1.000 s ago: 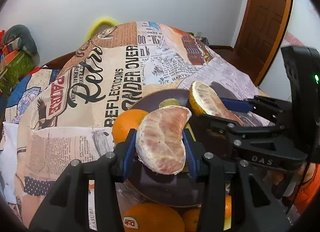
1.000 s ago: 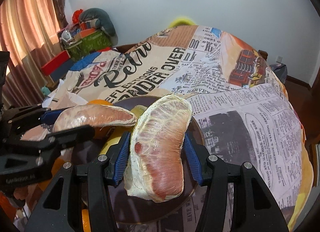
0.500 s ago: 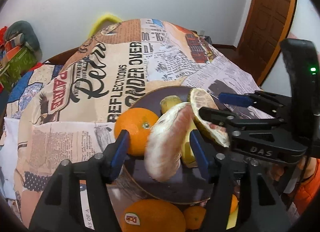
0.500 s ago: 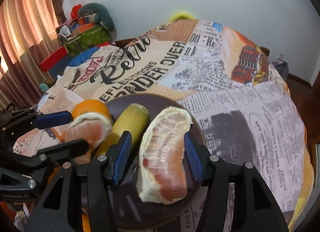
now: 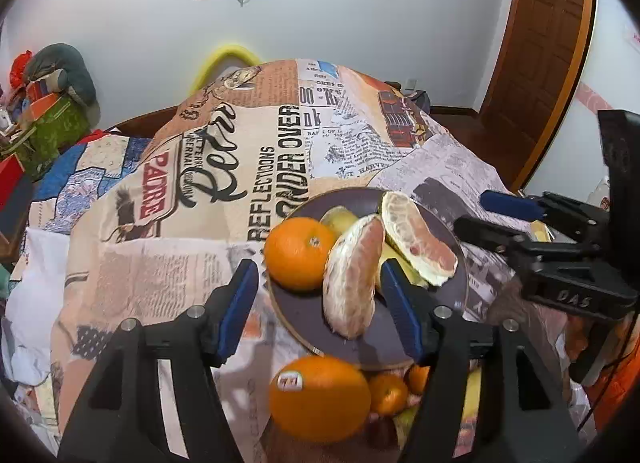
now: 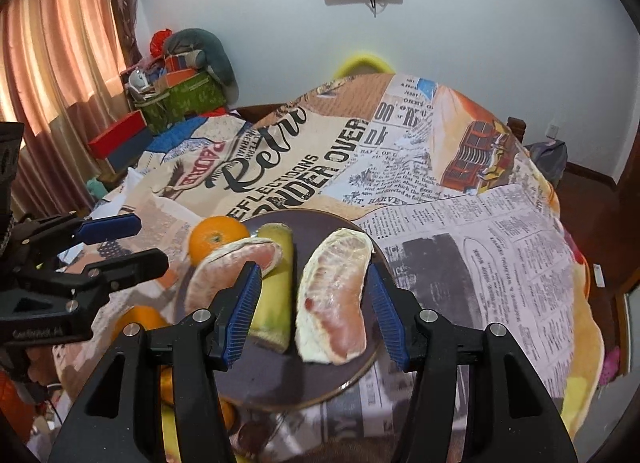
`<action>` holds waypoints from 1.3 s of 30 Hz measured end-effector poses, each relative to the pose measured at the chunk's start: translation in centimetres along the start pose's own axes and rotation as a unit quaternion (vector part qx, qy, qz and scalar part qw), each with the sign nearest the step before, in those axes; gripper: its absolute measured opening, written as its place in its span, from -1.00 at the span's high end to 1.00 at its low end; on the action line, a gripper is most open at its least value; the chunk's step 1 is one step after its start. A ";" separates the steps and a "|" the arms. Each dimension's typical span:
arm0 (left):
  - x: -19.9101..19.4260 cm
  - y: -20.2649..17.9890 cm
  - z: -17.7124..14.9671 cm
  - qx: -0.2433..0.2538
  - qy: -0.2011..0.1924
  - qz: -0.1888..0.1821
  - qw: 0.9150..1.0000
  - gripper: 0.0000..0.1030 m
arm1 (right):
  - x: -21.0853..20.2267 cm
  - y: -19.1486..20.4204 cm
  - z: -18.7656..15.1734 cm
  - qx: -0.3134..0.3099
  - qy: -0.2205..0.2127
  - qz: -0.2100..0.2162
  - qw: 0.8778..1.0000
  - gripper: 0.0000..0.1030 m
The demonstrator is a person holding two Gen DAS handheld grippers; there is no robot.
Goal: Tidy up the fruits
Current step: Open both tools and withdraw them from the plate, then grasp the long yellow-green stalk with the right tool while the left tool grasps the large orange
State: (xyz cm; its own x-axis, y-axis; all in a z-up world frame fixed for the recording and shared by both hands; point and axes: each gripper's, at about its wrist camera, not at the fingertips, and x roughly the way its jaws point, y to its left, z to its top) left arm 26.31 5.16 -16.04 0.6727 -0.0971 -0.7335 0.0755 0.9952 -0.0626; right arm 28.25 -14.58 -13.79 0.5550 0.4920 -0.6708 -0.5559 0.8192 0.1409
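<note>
On a worktop (image 5: 168, 263) draped in newsprint cloth, two pomelo wedges (image 5: 352, 279) lie lengthwise on the dark plate (image 5: 304, 315), each between a spread claw's pads: left claw (image 5: 316, 307), right claw (image 6: 316, 311), neither pinching.

Two pomelo wedges (image 5: 352, 279) beside an orange (image 5: 298, 257) on a dark plate (image 5: 304, 319), left gripper (image 5: 320, 303) fingers (image 5: 236, 307) spread.

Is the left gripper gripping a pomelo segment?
No, the left gripper is open, and the pomelo segment lies on the plate.
</note>
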 end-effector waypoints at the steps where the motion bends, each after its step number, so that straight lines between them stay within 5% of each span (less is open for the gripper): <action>1: -0.2 0.0 -0.2 -0.001 0.001 -0.001 1.000 -0.26 | -0.4 0.1 -0.1 -0.001 -0.002 -0.001 1.000 0.00; 18: 1.3 0.4 -6.8 -0.013 0.085 -0.009 0.996 -0.37 | -2.8 0.8 -5.3 0.015 0.025 0.002 1.000 -0.01; 28: 2.3 0.6 -7.1 -0.027 0.081 -0.013 0.996 -0.35 | -2.0 1.7 -7.7 0.015 0.059 0.018 0.998 -0.04; 39: -0.9 0.5 -9.5 -0.030 0.078 -0.007 0.996 -0.34 | -2.0 3.8 -8.9 -0.003 0.068 0.047 0.997 -0.16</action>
State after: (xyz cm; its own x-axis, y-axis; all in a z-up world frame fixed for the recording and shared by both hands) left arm 18.74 5.89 -21.85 0.5481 -0.1127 -0.8288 0.0365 0.9932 -0.1109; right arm 19.50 -15.08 -18.38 0.4121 0.5220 -0.7468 -0.6054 0.7694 0.2038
